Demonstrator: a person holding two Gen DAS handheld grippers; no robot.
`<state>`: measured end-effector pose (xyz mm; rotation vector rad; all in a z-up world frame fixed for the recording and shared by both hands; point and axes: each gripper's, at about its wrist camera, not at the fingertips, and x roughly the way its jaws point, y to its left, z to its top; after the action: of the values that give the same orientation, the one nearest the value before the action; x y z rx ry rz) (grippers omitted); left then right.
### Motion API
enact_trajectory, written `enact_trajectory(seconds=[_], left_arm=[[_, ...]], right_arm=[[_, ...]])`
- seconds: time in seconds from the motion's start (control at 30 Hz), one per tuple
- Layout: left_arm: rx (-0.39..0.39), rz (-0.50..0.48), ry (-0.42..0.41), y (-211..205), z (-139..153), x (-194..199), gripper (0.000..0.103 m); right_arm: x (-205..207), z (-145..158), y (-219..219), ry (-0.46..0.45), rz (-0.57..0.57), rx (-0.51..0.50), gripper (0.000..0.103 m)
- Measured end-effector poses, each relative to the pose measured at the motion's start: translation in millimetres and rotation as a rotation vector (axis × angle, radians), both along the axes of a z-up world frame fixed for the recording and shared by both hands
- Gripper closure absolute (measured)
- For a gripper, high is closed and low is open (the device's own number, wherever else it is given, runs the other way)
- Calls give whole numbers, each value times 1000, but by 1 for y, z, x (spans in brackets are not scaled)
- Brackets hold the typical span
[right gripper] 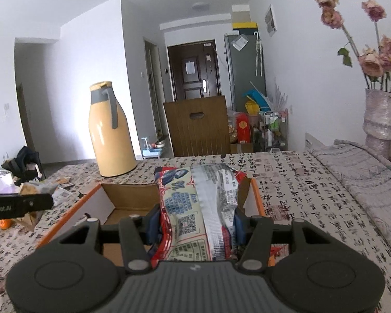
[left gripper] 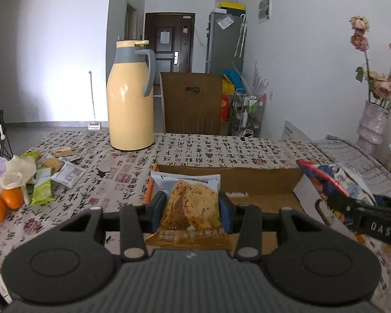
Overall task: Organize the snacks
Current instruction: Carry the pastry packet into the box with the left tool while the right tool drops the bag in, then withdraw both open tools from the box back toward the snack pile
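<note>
Hovering over the open cardboard box (left gripper: 260, 180), left tongs (left gripper: 193, 212) clamp a brown snack packet (left gripper: 190, 208), right tongs (right gripper: 196, 225) a red-and-silver bag (right gripper: 203, 203).

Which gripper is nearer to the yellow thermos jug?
Left. The left gripper, holding a brown snack packet, is closer to the jug; the right gripper, holding a red packet, is farther right, across the cardboard box.

White walls enclosed the room, with a dark wooden door (left gripper: 169, 43) at the far end of a hallway. Right of the door stood a grey cabinet (left gripper: 225, 43); before it, a wooden chair (left gripper: 193, 104). Daylight brightened the wall left of the door.
</note>
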<state>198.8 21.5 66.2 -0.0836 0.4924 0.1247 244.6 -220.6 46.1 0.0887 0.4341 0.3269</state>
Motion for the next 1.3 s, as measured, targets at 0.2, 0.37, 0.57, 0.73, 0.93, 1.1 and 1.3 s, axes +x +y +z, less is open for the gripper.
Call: enact_trajectory(seconds=[0.2, 0.37, 0.57, 0.73, 0.93, 1.1, 1.3], left_arm=[[-23, 32, 26, 4, -18, 28, 59], [-26, 44, 45, 8, -31, 38, 59], [-37, 28, 52, 7, -41, 40, 59], [-54, 14, 35, 6, -42, 32, 41], [-45, 46, -38, 2, -35, 17, 0], [-55, 51, -49, 2, -32, 15, 0], [-48, 54, -49, 1, -32, 15, 0]], right_arm=[[26, -10, 13, 14, -5, -38, 50], [36, -23, 17, 26, -4, -66, 50], [35, -34, 21, 32, 19, -87, 50], [35, -37, 20, 54, 34, -80, 41], [30, -36, 15, 53, 21, -53, 4], [26, -34, 10, 39, 11, -25, 0], [27, -34, 9, 38, 9, -22, 0]])
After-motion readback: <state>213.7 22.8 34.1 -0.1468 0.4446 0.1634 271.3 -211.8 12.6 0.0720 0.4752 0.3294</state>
